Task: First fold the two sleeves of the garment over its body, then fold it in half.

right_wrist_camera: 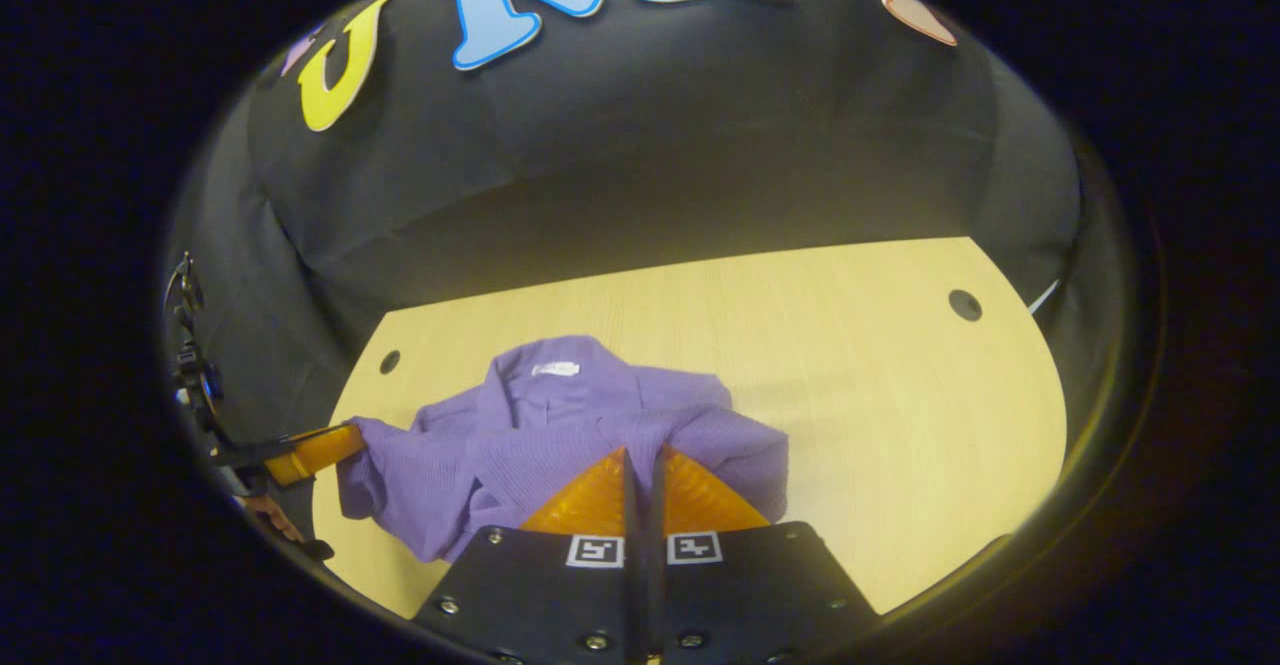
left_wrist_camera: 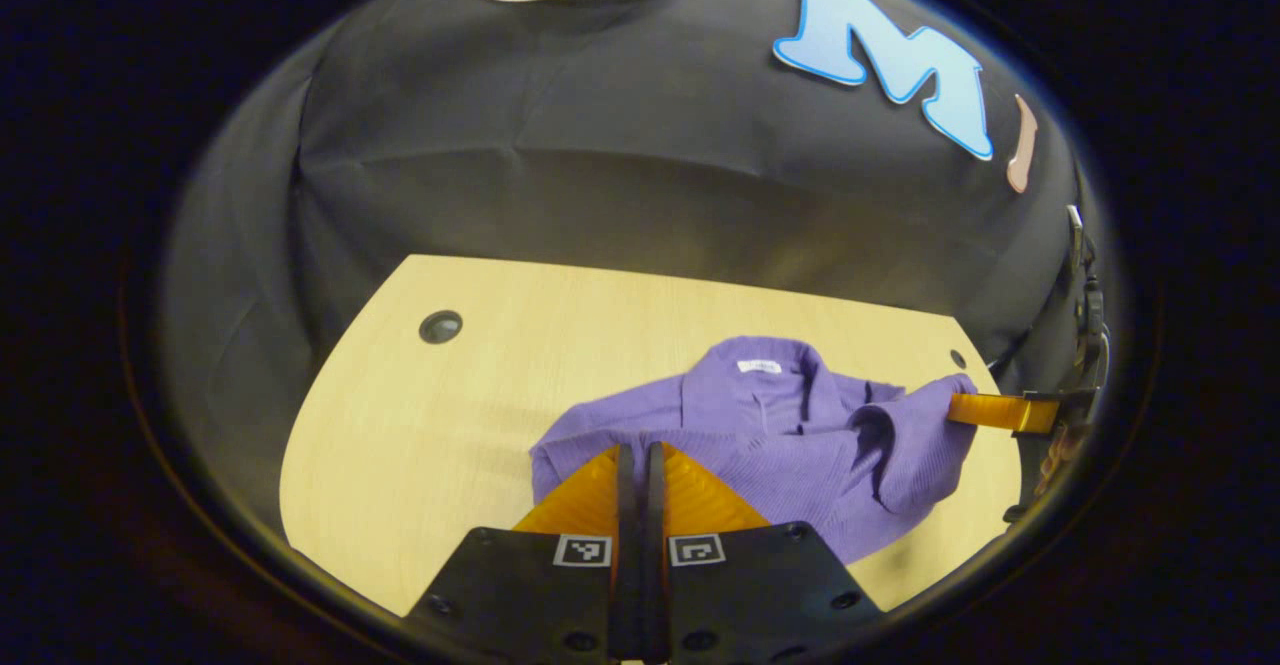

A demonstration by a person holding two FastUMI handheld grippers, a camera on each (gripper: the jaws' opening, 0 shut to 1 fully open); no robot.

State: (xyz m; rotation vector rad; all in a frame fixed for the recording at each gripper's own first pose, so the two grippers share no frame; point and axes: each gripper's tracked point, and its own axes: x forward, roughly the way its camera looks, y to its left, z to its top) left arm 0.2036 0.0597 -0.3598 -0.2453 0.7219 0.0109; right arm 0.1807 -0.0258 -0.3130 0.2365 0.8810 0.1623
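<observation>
Nearest: my left gripper [left_wrist_camera: 640, 450], jaws pressed together with almost no gap. Purple cloth starts right at the tips. Seen from the right gripper view, the same left gripper [right_wrist_camera: 335, 445] has the left sleeve [right_wrist_camera: 385, 445] drawn out to its tip and raised off the table [right_wrist_camera: 900, 425], so I take it as pinched.

My right gripper [right_wrist_camera: 640, 455] is likewise closed tight, with cloth bunched at the tips. In the left gripper view, the right gripper [left_wrist_camera: 960, 410] has the cuff of the right sleeve [left_wrist_camera: 915, 435] gathered at its tip. The sleeve is lifted and sags back toward the body.

Middle: the garment [left_wrist_camera: 760, 415] lies on the near half of the table, rumpled, with loose folds on the right-sleeve side.

Progress, as I judge it: both sleeves are in hand, but neither lies flat across the body. Step one is under way and not finished. The fold in half is not begun.

Far: the collar [left_wrist_camera: 765, 360], with its white neck tag [left_wrist_camera: 760, 366], sits at the garment's far end and points toward the booth wall. The hem is at my end, under the grippers. The long axis therefore runs near to far, roughly along my line of sight, and the sleeves go off to either side. Beyond the collar there is bare table with a cable hole [left_wrist_camera: 440, 326].
</observation>
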